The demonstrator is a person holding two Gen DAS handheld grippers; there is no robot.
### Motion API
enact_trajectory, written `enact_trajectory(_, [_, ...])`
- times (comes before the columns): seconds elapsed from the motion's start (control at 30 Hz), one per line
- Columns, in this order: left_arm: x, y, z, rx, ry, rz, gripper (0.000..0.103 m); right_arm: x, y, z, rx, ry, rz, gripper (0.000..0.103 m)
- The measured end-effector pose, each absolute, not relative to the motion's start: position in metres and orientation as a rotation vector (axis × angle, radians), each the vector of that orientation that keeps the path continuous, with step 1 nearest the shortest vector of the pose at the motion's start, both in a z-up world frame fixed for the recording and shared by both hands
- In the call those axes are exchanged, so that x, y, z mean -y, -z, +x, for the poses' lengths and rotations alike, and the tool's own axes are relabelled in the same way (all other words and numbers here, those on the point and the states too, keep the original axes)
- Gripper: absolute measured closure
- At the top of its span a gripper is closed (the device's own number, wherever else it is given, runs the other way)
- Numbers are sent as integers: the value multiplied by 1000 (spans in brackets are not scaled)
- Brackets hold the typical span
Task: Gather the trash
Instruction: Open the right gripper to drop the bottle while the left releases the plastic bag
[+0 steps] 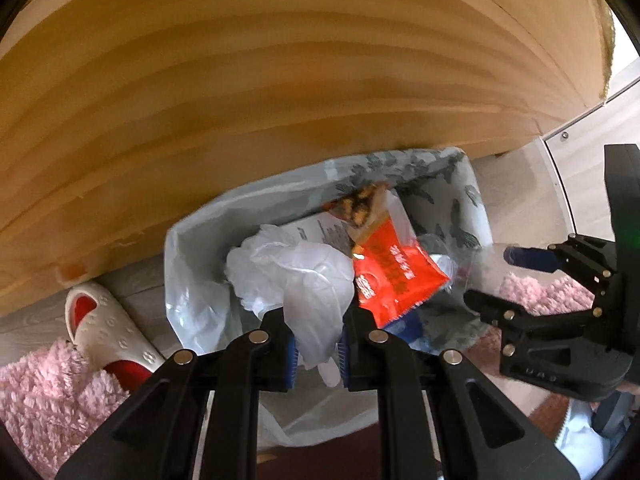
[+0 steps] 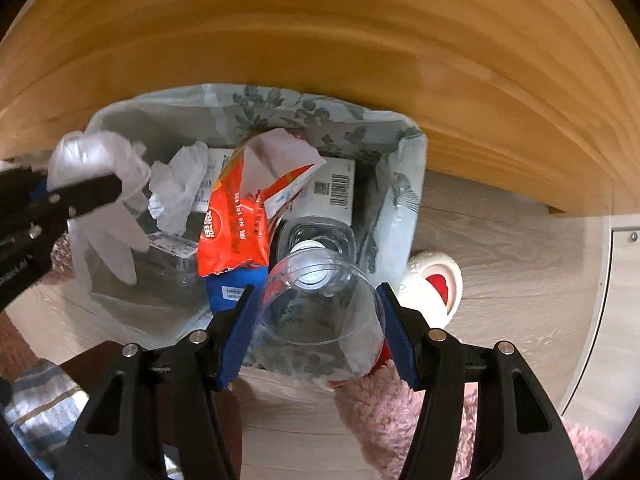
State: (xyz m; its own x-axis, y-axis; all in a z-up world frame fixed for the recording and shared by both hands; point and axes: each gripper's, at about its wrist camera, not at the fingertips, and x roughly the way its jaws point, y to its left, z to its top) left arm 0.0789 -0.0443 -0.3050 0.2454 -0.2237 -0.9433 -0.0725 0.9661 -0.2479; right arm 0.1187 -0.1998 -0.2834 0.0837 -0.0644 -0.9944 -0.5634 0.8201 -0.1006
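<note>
Both hands hang over the bin [image 2: 412, 168], ready to drop trash. Left gripper [image 1: 316, 350] pinches a glove [image 1: 316, 292]; right gripper [image 2: 316, 332] squeezes a clear bottle [image 2: 320, 304]. Next, let go.

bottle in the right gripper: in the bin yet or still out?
Out. The clear bottle is clamped between the right gripper's blue pads, above the lined bin, mouth pointing down toward the trash inside.
</note>
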Motion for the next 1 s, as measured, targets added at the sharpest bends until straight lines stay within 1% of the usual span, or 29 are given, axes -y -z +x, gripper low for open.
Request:
enact_trajectory(0.3, [43,318,82,-1353,88,-228,90,194,294,121,-1448,-376,-602,45])
enact_trajectory(0.6, [48,310,81,-1345,107,-219,89,192,295,121,-1456,-394,-605,41])
enact_trajectory(0.67, [47,307,82,-1337,115,-230,89,191,294,120,-1451,-403,-588,35])
enact_trajectory(0.73, [44,305,81,-1337,112,-235,85,192,287,120,-1436,-410,-562,31])
enact_trajectory(0.77, [43,304,81,-1338,105,-238,82,193,283,120,-1427,-413,-548,29])
enact_trajectory(0.83, [41,302,79,-1342,94,-249,71,195,275,120,-1412,-416,-520,27])
enact_trajectory(0.9, [39,298,77,-1333,81,-257,54,199,269,120,-1397,-410,-501,24])
enact_trajectory(0.93, [38,295,76,-1325,77,-262,49,201,266,120,-1391,-406,-491,22])
enact_trajectory(0.97, [38,292,75,-1316,74,-267,38,203,265,121,-1386,-402,-481,18])
enact_trajectory(1.0, [37,289,74,-1304,69,-271,25,204,263,121,-1383,-401,-471,17])
